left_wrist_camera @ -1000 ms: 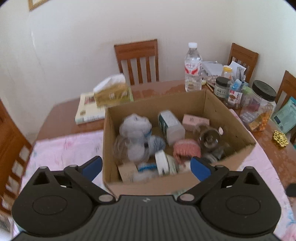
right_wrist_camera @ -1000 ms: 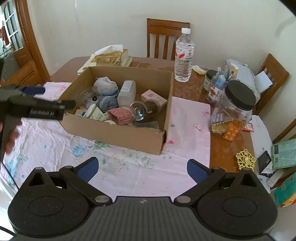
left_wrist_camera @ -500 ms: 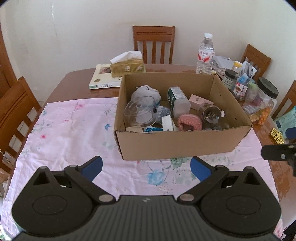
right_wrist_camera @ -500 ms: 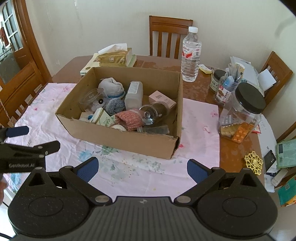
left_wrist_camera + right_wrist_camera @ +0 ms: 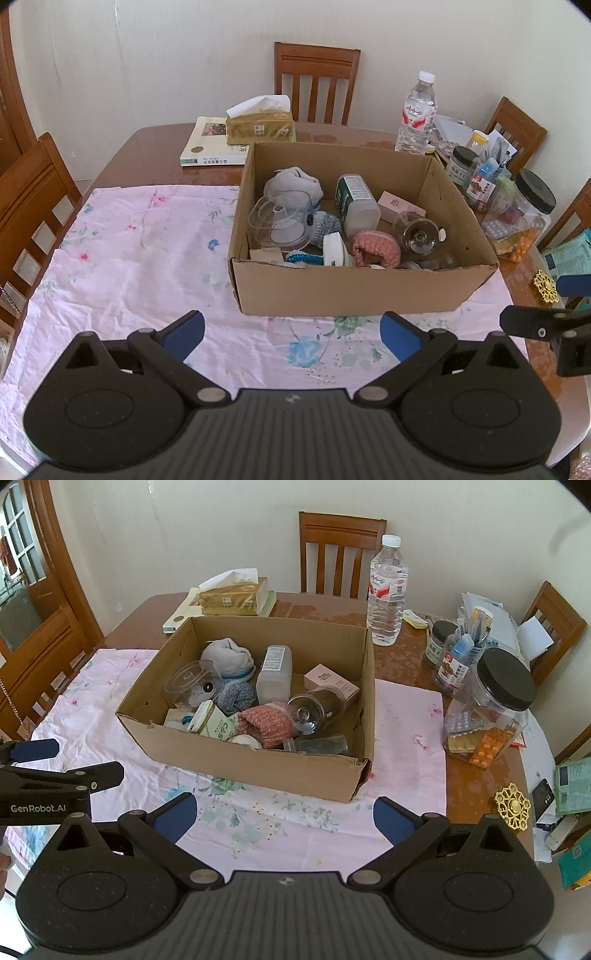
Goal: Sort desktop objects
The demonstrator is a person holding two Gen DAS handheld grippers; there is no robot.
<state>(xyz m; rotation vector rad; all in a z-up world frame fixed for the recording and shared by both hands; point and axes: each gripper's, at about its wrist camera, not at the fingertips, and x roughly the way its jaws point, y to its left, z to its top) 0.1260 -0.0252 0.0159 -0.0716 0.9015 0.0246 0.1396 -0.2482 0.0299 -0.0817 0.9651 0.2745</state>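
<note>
The cardboard box (image 5: 347,288) sits on the pink cloth (image 5: 140,266) straight ahead of both claws, holding a jumble: a grey sock (image 5: 293,184), a white bottle (image 5: 356,206), a pink knitted piece (image 5: 376,251) and a glass jar (image 5: 419,234). The left claw (image 5: 291,332) and right claw (image 5: 282,818) both gape wide and hold nothing, hanging short of the box's near wall. This fits things just gathered in, or a box about to be emptied; I cannot tell which.

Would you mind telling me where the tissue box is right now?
In both wrist views the tissue box sits on a book at the table's far side, just behind the cardboard box's back left corner.
</note>
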